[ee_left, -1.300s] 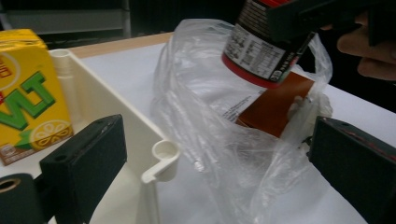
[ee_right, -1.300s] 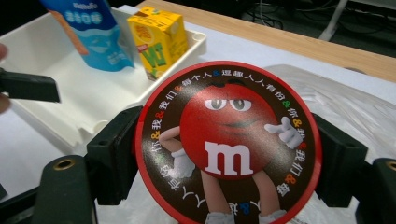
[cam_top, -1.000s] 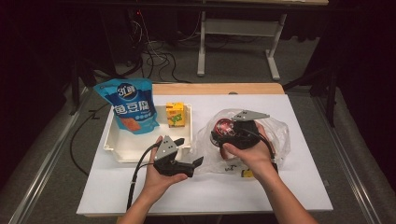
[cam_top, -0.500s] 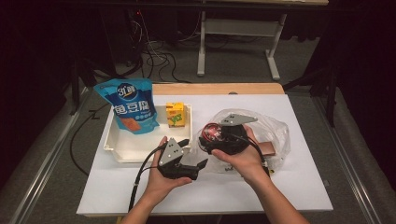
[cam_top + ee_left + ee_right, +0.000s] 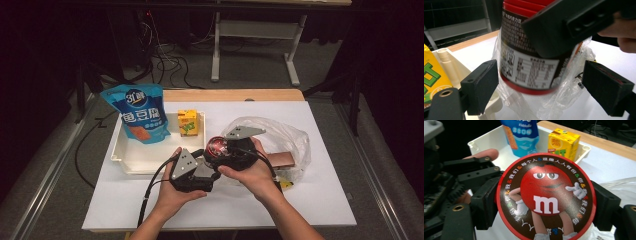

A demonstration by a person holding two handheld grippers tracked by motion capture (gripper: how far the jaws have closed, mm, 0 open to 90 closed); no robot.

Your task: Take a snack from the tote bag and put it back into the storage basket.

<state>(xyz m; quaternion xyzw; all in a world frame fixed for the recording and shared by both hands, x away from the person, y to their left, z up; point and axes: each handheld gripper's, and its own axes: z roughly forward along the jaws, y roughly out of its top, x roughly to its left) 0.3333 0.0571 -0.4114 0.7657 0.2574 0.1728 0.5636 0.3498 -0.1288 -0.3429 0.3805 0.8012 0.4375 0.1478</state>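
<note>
A round candy canister (image 5: 217, 147) with a red cartoon lid (image 5: 546, 195) and a dark label (image 5: 529, 65) is held above the table, tilted. My right gripper (image 5: 223, 152) (image 5: 545, 206) is shut on it, one pad on each side near the lid. My left gripper (image 5: 210, 167) (image 5: 544, 87) straddles the canister's bottom end. Its jaws have just been closing, but a gap shows between each pad and the canister. A thin clear plastic bag (image 5: 564, 95) hangs around the canister's base.
A white tray (image 5: 145, 157) at the left holds a blue snack pouch (image 5: 140, 117) and a yellow juice box (image 5: 188, 123). The crumpled clear bag (image 5: 287, 137) lies at the right with a brown box (image 5: 280, 160) inside.
My right hand has carried the canister leftward out of the bag toward my left gripper. The left gripper's jaws now flank the canister's bottom.
</note>
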